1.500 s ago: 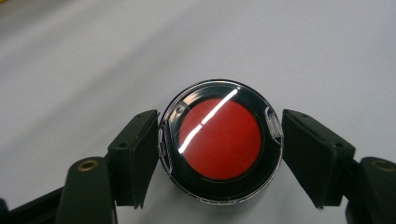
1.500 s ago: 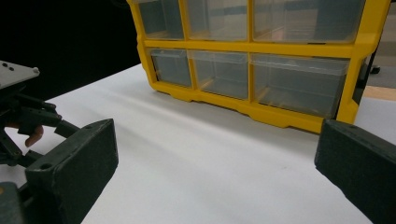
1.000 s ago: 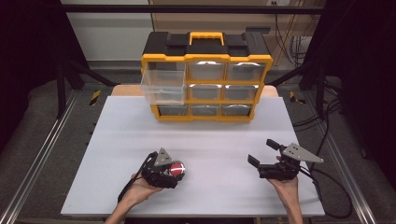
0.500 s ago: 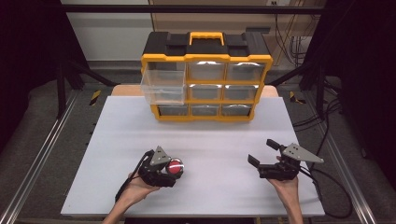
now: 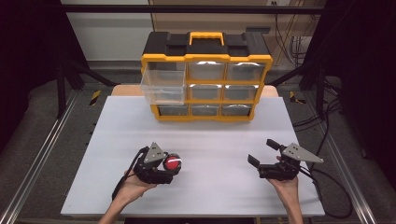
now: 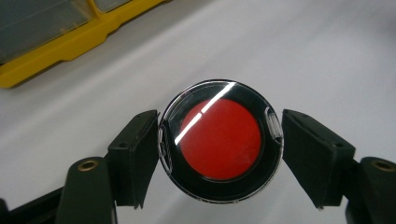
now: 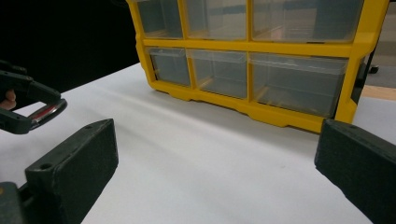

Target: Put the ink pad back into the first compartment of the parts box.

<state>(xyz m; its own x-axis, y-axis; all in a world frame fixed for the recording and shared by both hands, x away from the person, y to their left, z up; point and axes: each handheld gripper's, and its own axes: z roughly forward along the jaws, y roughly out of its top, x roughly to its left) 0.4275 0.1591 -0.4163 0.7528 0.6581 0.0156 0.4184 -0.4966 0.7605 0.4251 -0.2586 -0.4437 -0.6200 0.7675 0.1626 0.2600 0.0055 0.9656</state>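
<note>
Left gripper point(image 5: 172, 166) jaws closed in on a round tin point(image 6: 220, 147), one black pad against each side of its rim, low over the near-left part of the worktop point(image 5: 210, 140). Black ring, red centre, clear glossy lid with a bright streak of reflected light across it. Judged as the pick-up step, with the pulled-out clear drawer point(image 5: 163, 88) at the upper left of the yellow and black drawer cabinet point(image 5: 208, 79) as the likely place for it. Best done with the pads square on the widest line of the rim, since a round, smooth wall slips out sideways from an off-centre pinch. Squeeze only firmly enough to stop rolling, as the thin clear lid looks easy to pop or crack. Lift straight up before carrying, flat side level, then travel forward and slightly left toward the drawer, clearing its front wall from above and not nudging it. Lower well inside before letting go. Right gripper point(image 5: 263, 151) jaws spread wide with nothing between them, parked near the worktop's right side, well apart from the tin and pointed at the cabinet's lower drawers; free to steady the cabinet or the drawer if the placing pushes it. No brand, label or lettering readable on the tin, on the cabinet's yellow frame, on its black top and handle, or on the grippers.
</note>
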